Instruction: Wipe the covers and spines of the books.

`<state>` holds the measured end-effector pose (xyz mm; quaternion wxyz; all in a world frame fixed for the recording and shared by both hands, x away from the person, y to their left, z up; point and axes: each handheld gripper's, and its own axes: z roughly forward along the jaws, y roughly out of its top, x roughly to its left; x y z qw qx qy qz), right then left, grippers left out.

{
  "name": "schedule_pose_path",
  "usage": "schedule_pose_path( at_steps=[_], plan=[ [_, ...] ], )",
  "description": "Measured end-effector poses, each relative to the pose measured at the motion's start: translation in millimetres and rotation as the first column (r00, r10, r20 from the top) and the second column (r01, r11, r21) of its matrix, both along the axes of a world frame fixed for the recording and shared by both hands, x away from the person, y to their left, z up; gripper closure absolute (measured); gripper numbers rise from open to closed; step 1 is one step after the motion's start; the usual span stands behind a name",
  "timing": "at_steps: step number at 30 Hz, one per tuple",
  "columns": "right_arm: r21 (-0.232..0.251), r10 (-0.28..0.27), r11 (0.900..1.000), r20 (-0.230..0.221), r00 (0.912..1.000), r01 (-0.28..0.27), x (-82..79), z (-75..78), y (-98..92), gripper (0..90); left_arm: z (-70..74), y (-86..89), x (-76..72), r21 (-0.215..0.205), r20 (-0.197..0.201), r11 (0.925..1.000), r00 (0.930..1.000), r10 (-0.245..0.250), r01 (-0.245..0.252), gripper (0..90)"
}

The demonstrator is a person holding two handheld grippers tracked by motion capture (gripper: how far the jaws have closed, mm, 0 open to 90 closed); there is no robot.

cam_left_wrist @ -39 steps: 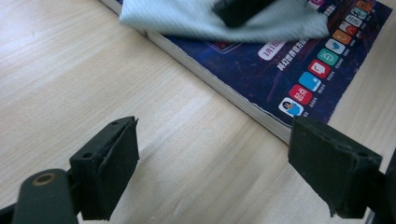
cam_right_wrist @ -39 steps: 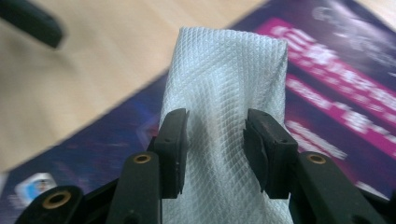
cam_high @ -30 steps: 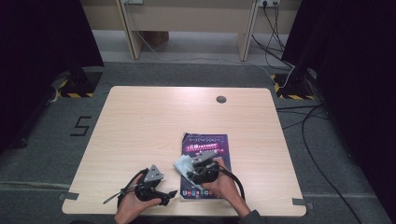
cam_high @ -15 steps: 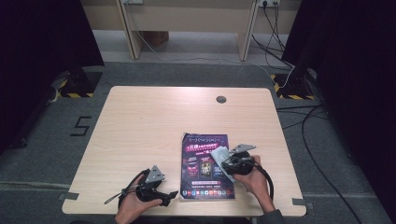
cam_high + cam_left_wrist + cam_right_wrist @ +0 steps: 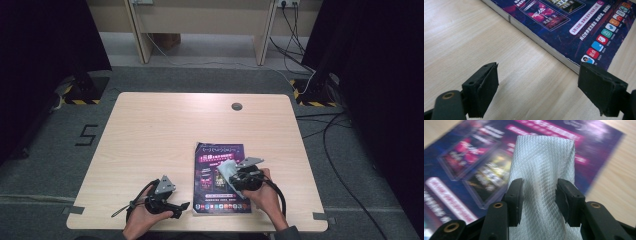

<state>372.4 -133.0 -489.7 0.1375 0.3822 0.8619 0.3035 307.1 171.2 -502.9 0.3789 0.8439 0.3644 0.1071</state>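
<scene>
cloth (image 5: 541, 170) | clamped in my right claw (image 5: 539, 200), wiping over the magazine cover (image 5: 220, 175) | left claw (image 5: 539, 87) gaping, parked beside its edge (idle) | wipe looks midway, lower cover left to do

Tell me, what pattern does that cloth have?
White cloth with a fine diamond weave, clearest in the right gripper view.

A white, diamond-quilted cloth (image 5: 541, 182) is seen over a purple-and-blue magazine (image 5: 210, 197) with pink lettering, on a pale wood-grain desk (image 5: 150, 135).
</scene>
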Motion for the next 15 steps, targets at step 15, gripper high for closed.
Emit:
schedule_pose_path(
  at_steps=[15],
  plan=[
    [0.022, 0.153, 0.988, -0.001, 0.9882, -0.153, -19.8, -2.3, 45.6, 57.1, 2.3, 9.2, 6.3, -0.004, 0.008, 0.9989, 0.9989, 0.047, -0.047, 16.7]
  ],
)
